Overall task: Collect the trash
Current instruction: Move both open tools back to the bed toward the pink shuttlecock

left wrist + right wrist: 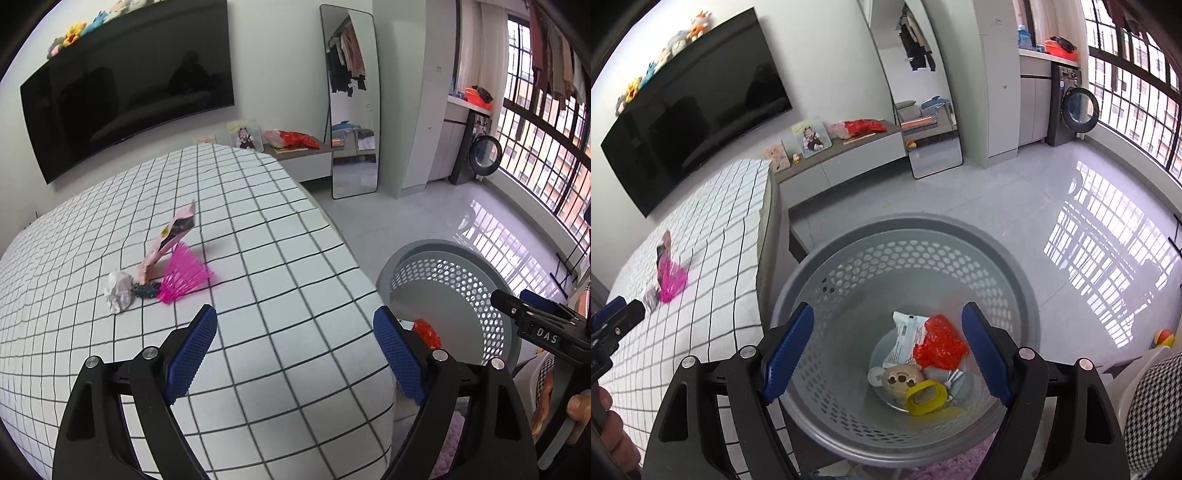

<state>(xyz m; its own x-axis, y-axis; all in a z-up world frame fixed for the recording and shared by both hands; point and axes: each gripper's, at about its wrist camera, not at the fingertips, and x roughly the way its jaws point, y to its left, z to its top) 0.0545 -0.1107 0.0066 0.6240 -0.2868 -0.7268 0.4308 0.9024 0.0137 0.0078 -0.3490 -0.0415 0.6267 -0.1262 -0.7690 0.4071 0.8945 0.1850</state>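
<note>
Trash lies on the checked bed [258,258]: a pink snack wrapper [171,234], a magenta plastic net [186,277], a dark scrunchie-like piece [144,290] and a crumpled white paper [119,291]. My left gripper [295,332] is open and empty above the bed, short of the pile. My right gripper [888,328] is open and empty above the grey perforated basket [849,266]. The basket holds a red crumpled wrapper [938,343], a white packet [905,336], a yellow ring [925,397] and a round beige piece [901,378]. The pile also shows in the right wrist view [670,277].
The basket [458,280] stands on the tiled floor beside the bed. A TV [125,85] hangs on the wall. A low cabinet [842,155], a standing mirror [352,103] and a washing machine [1071,107] are farther off. A ball [1163,338] lies on the floor.
</note>
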